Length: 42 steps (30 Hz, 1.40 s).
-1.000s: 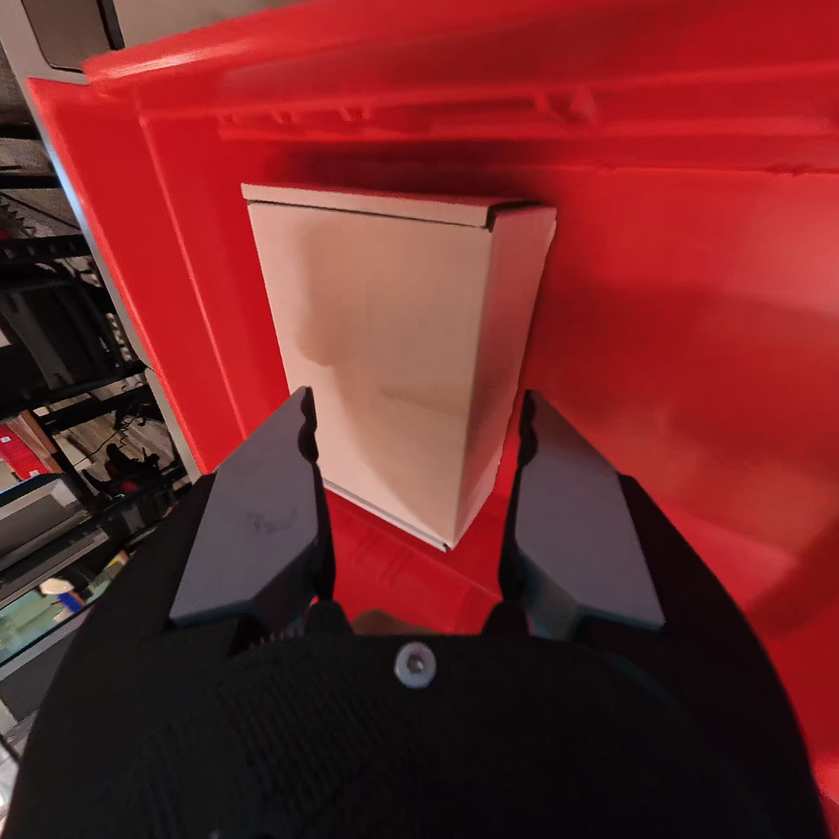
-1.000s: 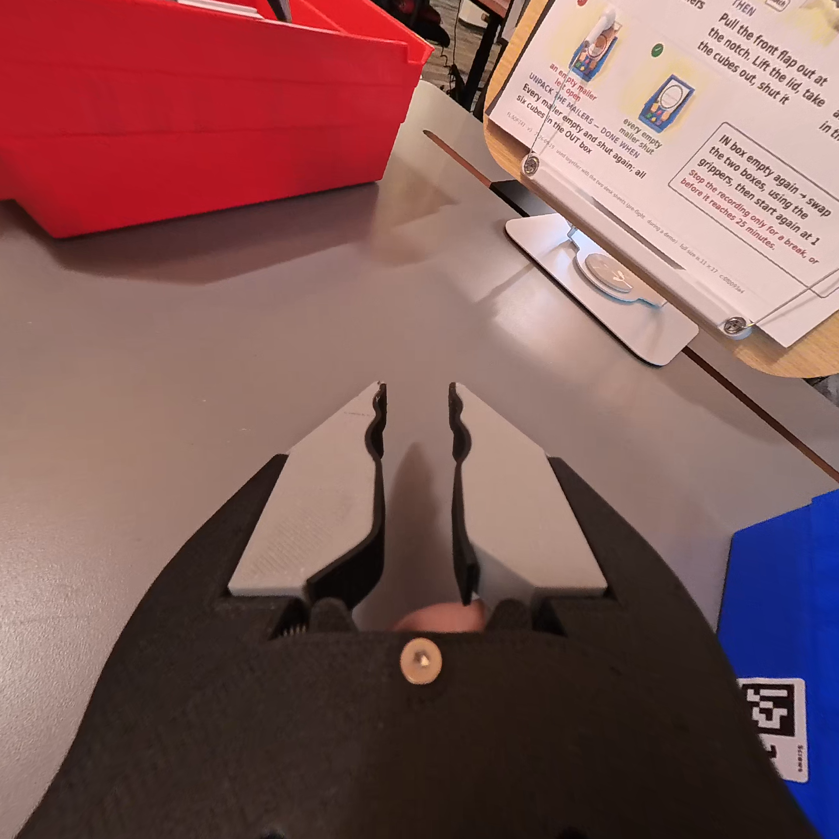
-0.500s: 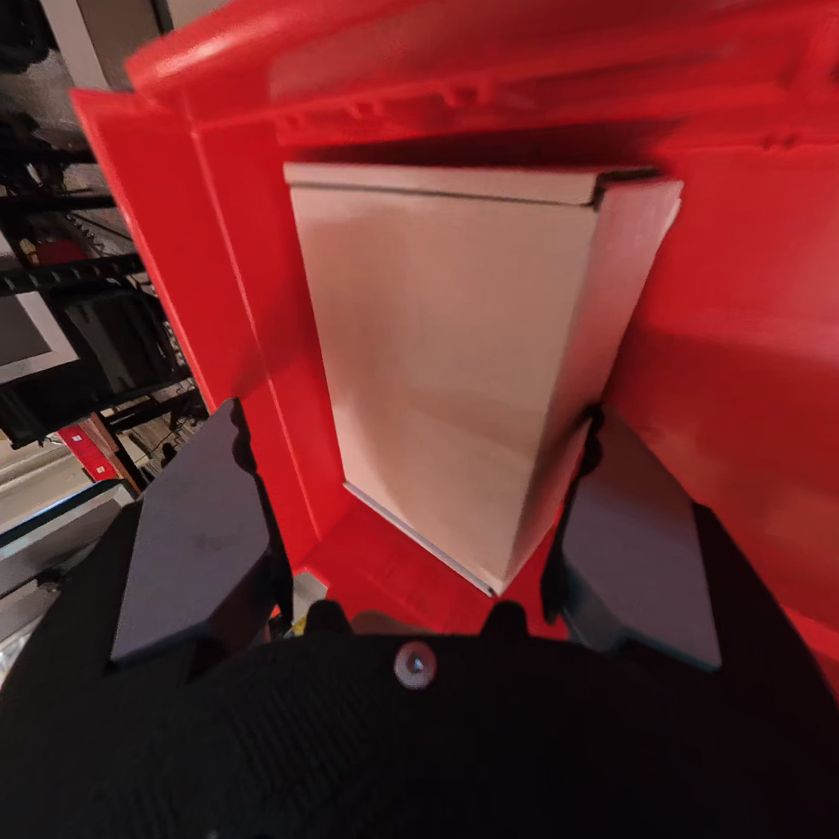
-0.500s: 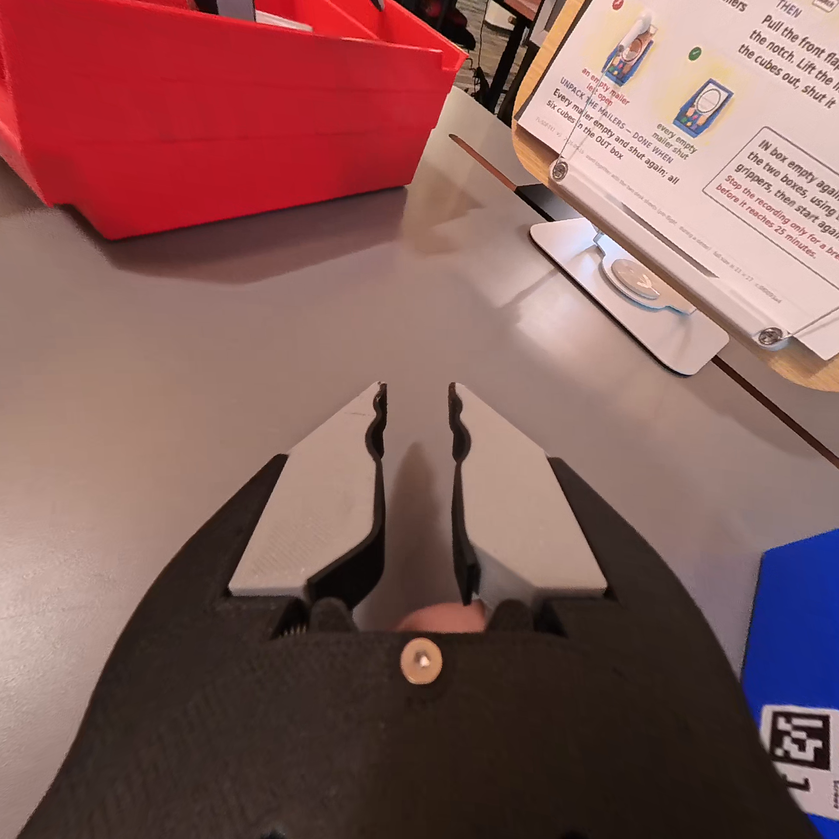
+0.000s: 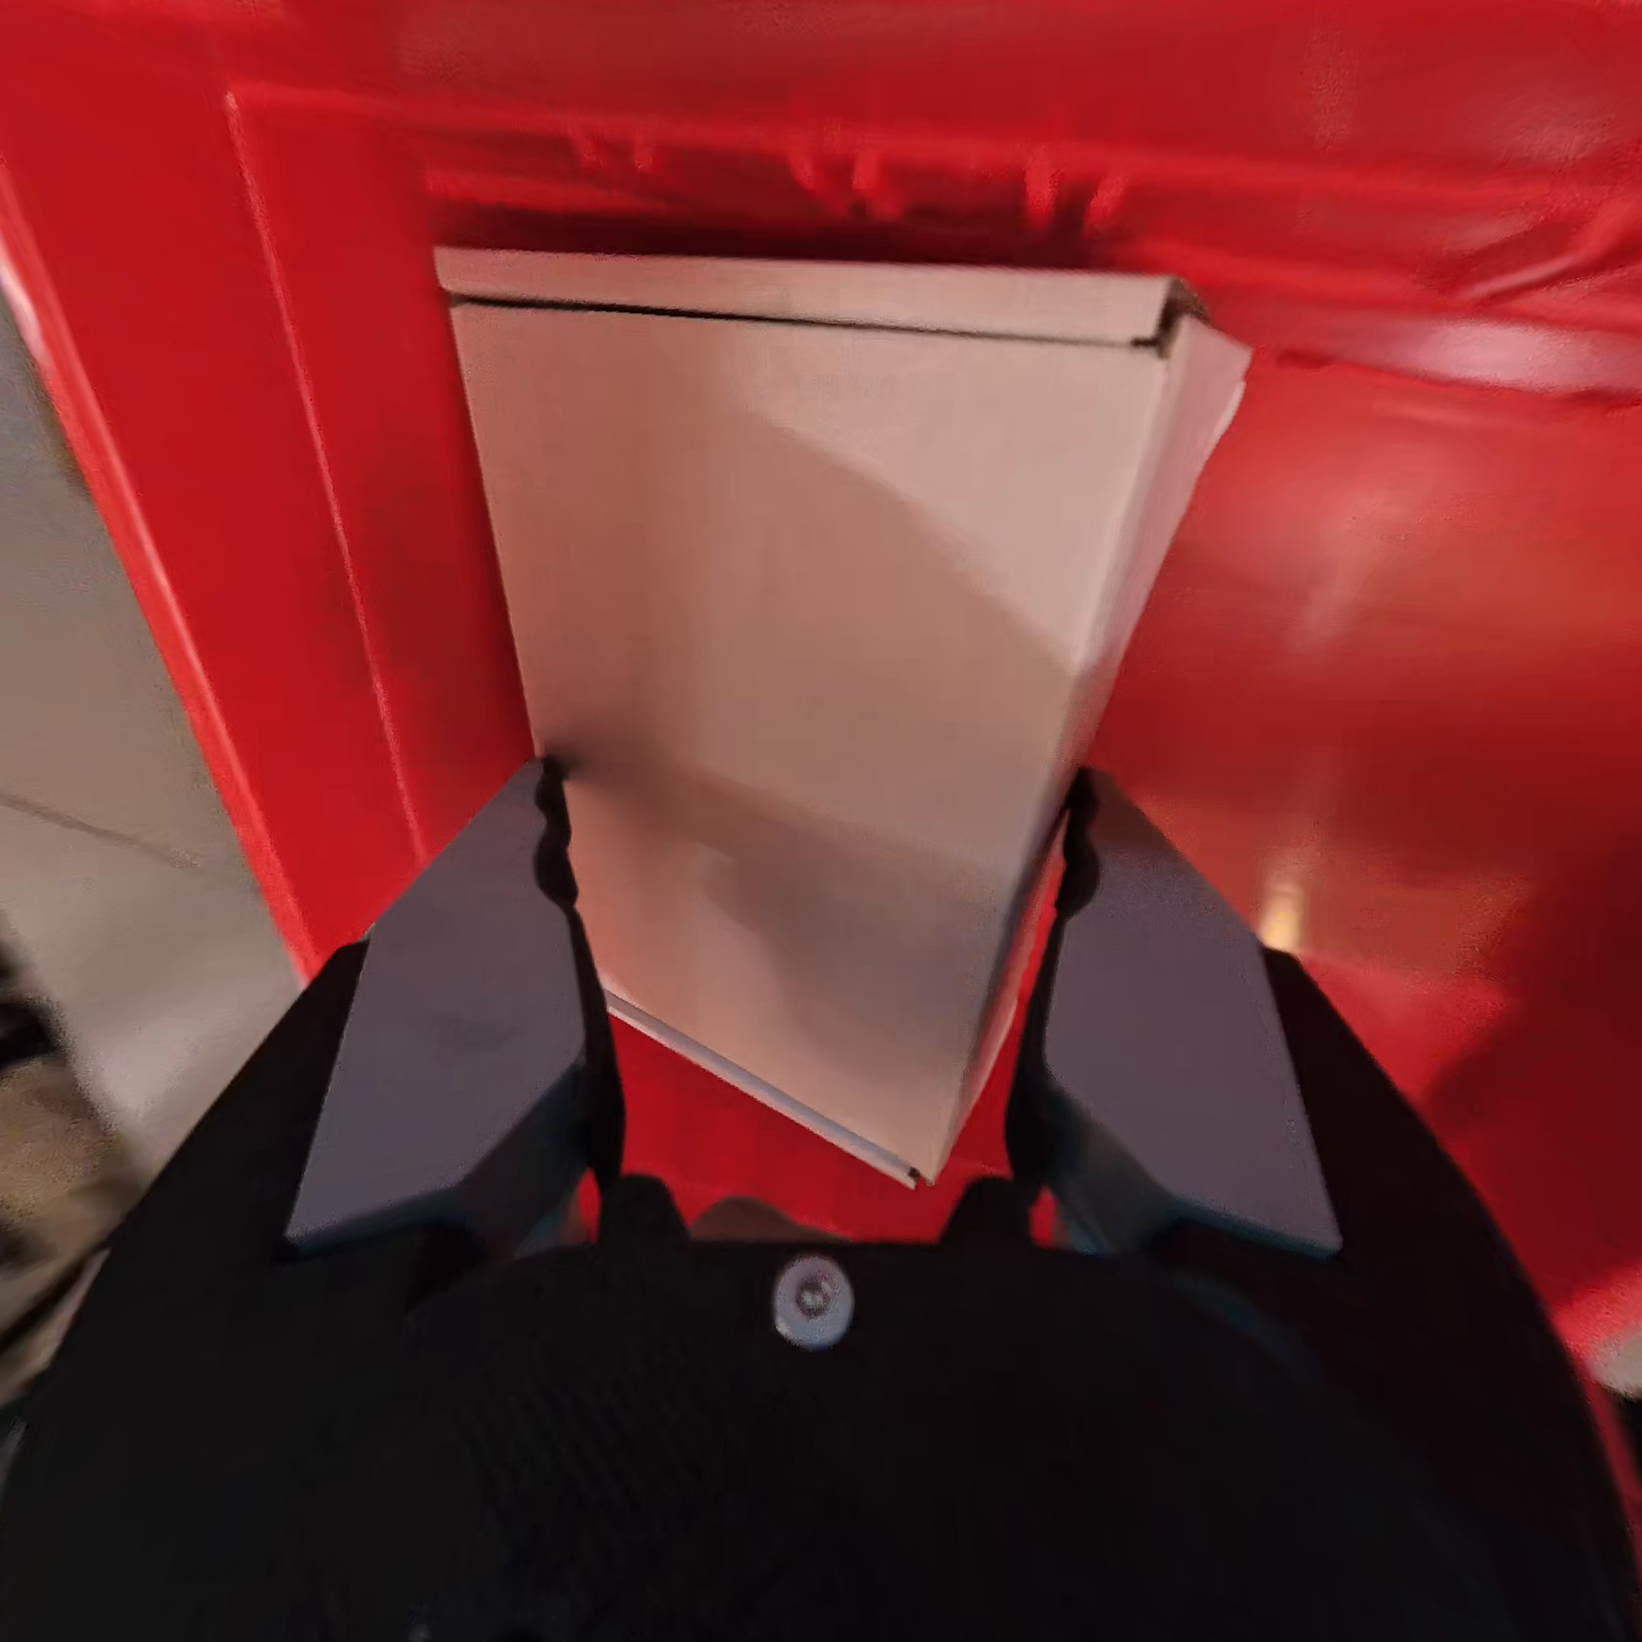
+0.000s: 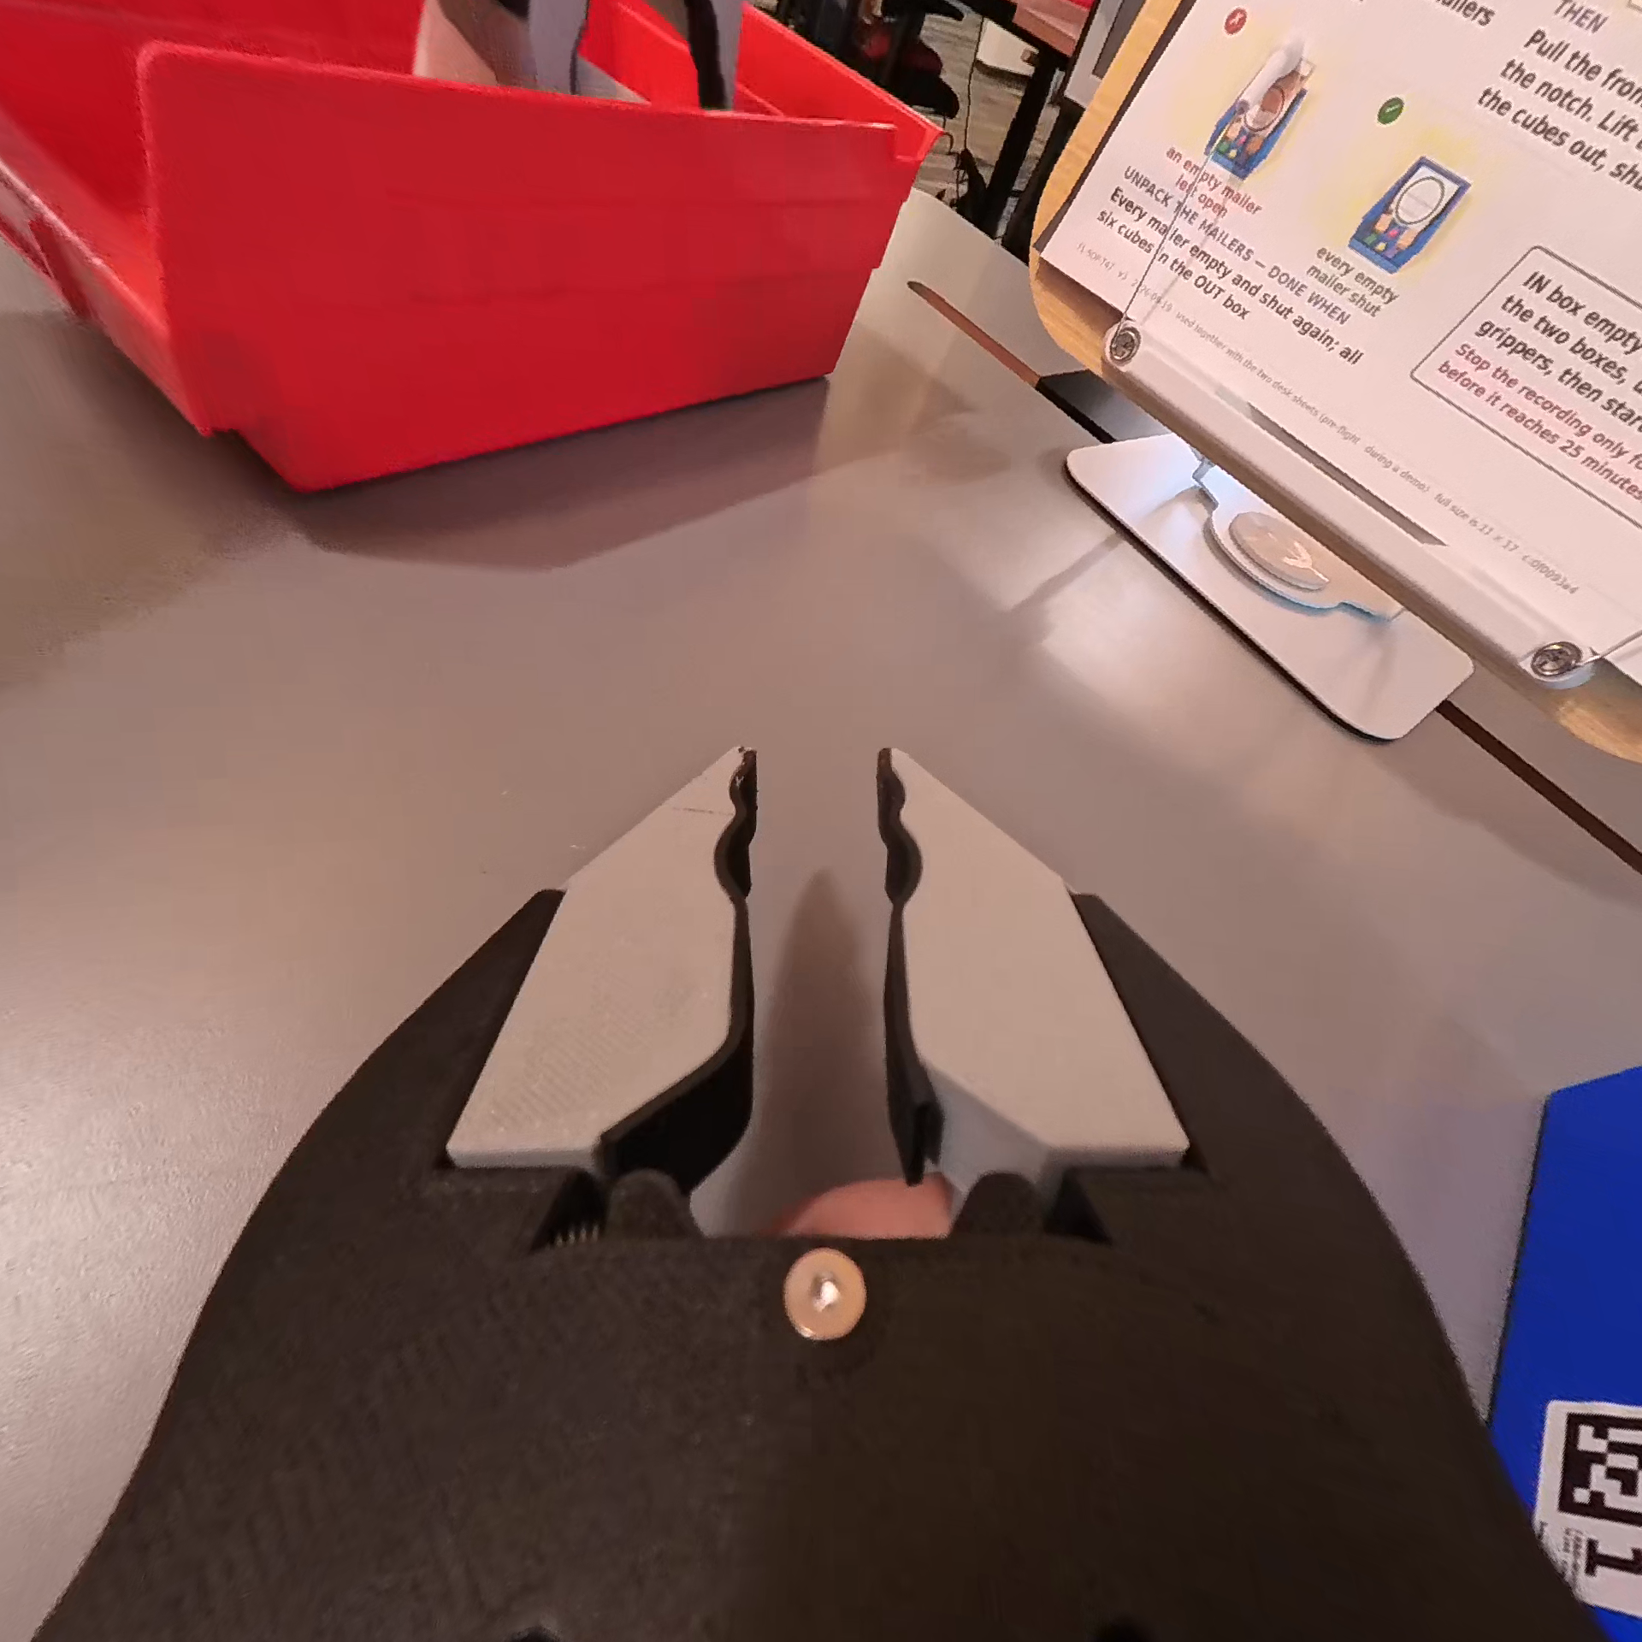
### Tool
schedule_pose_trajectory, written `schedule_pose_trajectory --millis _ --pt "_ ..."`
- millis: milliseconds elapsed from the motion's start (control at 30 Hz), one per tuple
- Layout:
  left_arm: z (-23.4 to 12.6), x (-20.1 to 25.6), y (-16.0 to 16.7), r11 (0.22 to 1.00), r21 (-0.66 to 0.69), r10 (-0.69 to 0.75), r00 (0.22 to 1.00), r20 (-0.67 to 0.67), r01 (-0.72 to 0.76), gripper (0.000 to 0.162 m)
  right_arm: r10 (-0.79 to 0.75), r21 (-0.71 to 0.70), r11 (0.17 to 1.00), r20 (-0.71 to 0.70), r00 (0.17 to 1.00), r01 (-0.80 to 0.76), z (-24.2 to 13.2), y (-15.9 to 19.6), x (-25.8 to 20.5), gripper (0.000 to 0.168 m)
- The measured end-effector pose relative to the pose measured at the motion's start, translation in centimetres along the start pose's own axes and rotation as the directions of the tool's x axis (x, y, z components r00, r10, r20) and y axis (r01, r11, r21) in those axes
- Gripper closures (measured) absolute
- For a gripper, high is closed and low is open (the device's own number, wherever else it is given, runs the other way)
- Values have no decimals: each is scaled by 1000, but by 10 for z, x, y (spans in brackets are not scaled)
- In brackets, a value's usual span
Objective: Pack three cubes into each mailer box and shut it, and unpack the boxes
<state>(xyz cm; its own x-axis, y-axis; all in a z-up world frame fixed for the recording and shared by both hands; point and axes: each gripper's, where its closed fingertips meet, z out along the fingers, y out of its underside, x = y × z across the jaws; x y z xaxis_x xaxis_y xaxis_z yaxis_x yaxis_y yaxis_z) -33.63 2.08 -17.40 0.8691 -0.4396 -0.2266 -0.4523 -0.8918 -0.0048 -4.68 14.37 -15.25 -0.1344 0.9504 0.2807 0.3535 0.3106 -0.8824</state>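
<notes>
A shut white mailer box [image 5: 800, 622] lies inside the red bin [image 5: 1377, 622], against its far left corner. My left gripper [image 5: 813, 782] has a finger on each long side of the box's near end and is shut on it. No cubes show. My right gripper [image 6: 816, 782] is empty, its jaws a narrow gap apart, low over the grey table [image 6: 355, 711]. In the right wrist view the red bin [image 6: 498, 267] stands at the far left, with the left gripper [image 6: 640, 53] reaching into it.
An instruction sheet on a stand [image 6: 1422, 222] with a white base plate [image 6: 1262, 569] stands at the right of the table. A blue bin with a square printed marker [image 6: 1582, 1333] is at the near right edge. Across from one pair of fingers to the other is roughly 30 cm.
My left gripper moved in over the mailer box, opened wide, then closed onto its two sides. My right gripper drifted slightly toward the red bin, jaws unchanged.
</notes>
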Motion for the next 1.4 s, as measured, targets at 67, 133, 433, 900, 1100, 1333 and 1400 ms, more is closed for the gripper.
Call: schedule_pose_trajectory --millis 67,133,433,900,1100,1333,1400 --pt "-12 19 1 997 -8 -73 980 -184 73 53 5 3 1000 1 1000 -5 -1 0 0 144" --pt "-29 46 4 988 -45 -154 901 -406 148 55 11 6 1000 7 1000 -11 -1 0 0 144" --pt "-72 49 -2 931 58 -256 757 -602 361 80 -27 -9 1000 25 999 28 1 1 -7 144" --pt "-49 19 25 992 0 -129 987 98 129 98 27 49 998 3 1000 -27 -6 -6 1 145" --pt "-106 16 25 985 120 -155 939 306 124 98 19 74 997 16 1000 -21 -8 -9 -1 145" --pt "-196 58 -34 983 182 -39 932 361 -30 99 -17 149 989 20 1000 13 -13 -19 -4 155" --pt "-207 69 -65 980 168 27 915 404 -103 99 -28 216 976 -22 999 32 -20 -28 3 152"
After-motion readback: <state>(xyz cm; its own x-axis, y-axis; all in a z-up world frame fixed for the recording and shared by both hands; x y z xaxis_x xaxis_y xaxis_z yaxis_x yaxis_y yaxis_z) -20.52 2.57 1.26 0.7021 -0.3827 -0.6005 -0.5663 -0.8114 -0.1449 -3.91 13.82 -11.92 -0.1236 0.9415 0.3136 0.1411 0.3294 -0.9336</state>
